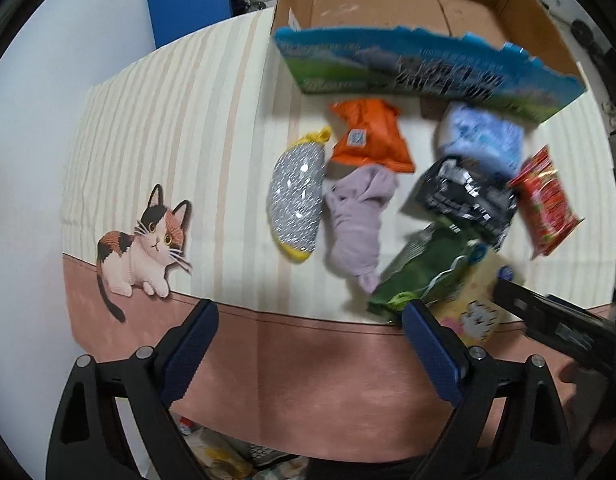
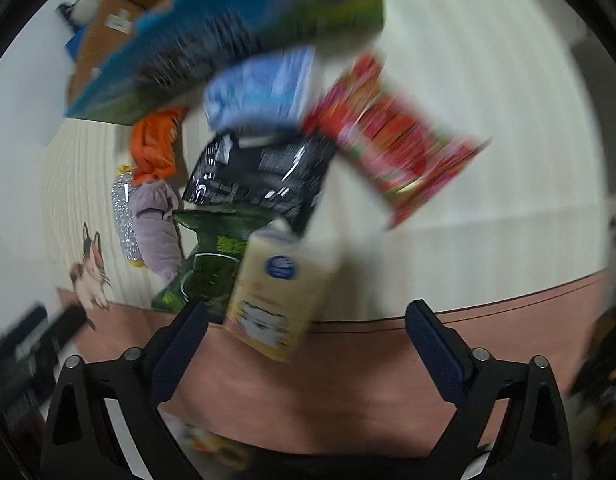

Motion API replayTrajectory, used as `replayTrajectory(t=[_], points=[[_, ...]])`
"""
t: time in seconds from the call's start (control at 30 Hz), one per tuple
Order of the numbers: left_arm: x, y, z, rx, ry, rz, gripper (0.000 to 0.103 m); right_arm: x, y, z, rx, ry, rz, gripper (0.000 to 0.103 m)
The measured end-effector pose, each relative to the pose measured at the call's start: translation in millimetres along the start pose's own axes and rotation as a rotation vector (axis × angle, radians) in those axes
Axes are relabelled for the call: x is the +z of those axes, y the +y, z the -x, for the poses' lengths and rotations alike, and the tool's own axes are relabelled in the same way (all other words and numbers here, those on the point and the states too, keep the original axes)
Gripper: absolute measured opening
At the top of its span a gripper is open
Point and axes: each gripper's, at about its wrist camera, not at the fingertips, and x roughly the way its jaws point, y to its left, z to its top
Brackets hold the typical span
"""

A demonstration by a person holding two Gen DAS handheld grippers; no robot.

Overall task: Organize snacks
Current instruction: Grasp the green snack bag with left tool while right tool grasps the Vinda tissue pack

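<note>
Both grippers empty, jaws wide apart. Left gripper (image 1: pixel 309 344) hovers over the near pink border of the tablecloth (image 1: pixel 168 120), cat print off to its left. Right gripper (image 2: pixel 308 340) hangs just short of the pale yellow carton (image 2: pixel 278 292), nothing between the pads; right wrist view is heavily blurred, so fine contact can't be told.

Snacks sit in a loose pile on the right half of the cloth, near side of the open cardboard box (image 1: pixel 407 12): silver pouch with yellow ends (image 1: pixel 296 196), orange packet (image 1: pixel 367 136), a lilac cloth bundle (image 1: pixel 355 216) between them, black packet (image 1: pixel 463 196), green packet (image 1: pixel 423 268), light blue packet (image 1: pixel 483 136), red packet (image 1: pixel 545 204) far right. Box is empty as far as visible, blue-and-green printed wall facing the pile.

Looks like the start: nothing boxed yet. Likely step is the right gripper taking the yellow carton, which is nearest and partly rests on the green packet.

To do it well: line the fingers across the carton's narrow faces, not the corners, close fully before lifting, lift straight so the green packet isn't dragged. Clear the box's near wall, then release low inside. The foil bags will probably be slippery and crushable; pinch those by a seam edge.
</note>
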Motion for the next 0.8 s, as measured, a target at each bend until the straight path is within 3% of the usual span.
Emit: replayTrajectory(t=[0.07,0.1,0.13,0.2,0.27,0.4,0.47,0.57,0.63,0.67,0.8], points=[[-2,0,-1,0.019,-0.007,-0.010,0.094,-2,6,-28,0.011,0.029,-0.028,0.097],[-2,0,-3,0.023,-0.007,-0.019,0.094,-4,10,-37,0.011,0.049,-0.032,0.092],[-3,-2,-4,0.020,-0.008,-0.031,0.094,-5,13,-46,0.003,0.070,-0.028,0.081],[-2,-8,-3,0.011,-0.008,-0.054,0.094,-6,17,-57,-0.024,0.091,-0.001,0.072],[-2,-18,-4,-0.011,-0.006,-0.086,0.094,-9,14,-54,-0.042,0.093,0.030,0.071],[-1,-55,-12,-0.075,0.013,-0.193,0.094,-17,-14,-35,-0.172,0.112,0.141,0.069],[1,-80,-27,-0.068,0.037,-0.262,0.094,-23,-33,-25,-0.243,0.130,0.180,0.070],[7,-110,-52,-0.053,0.078,-0.331,0.094,-27,-51,-12,-0.281,0.115,0.185,0.071],[12,-123,-71,-0.041,0.106,-0.357,0.073,-29,-59,-6,-0.289,0.099,0.165,0.075],[14,-127,-80,-0.035,0.131,-0.354,0.047,-29,-63,-5,-0.264,0.098,0.140,0.076],[19,-115,-97,-0.057,0.178,-0.245,0.035,-31,-78,-13,-0.251,0.112,0.071,0.076]])
